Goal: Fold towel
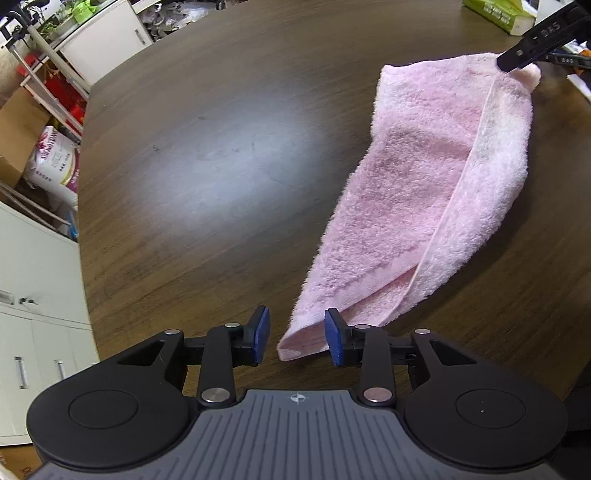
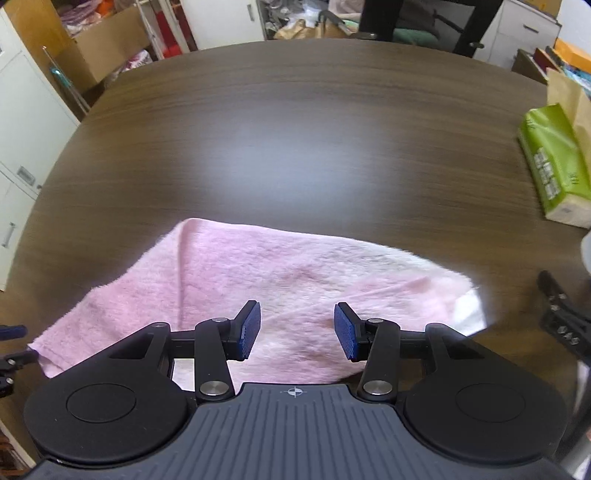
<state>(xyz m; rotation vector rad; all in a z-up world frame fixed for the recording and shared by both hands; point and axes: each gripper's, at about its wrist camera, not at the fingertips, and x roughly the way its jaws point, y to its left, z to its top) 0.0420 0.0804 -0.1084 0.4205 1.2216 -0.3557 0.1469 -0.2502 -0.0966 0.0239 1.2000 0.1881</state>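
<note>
A pink towel lies folded lengthwise on the dark wooden table, running from near my left gripper to the far right. My left gripper is open, its blue pads either side of the towel's near corner. In the right wrist view the towel spreads under my right gripper, which is open and hovers over its near edge. The right gripper's black finger shows over the towel's far corner in the left wrist view.
A green tissue pack lies at the table's right side, also seen at the top right of the left wrist view. White cabinets, cardboard boxes and clutter surround the table. A black clamp sits at the right edge.
</note>
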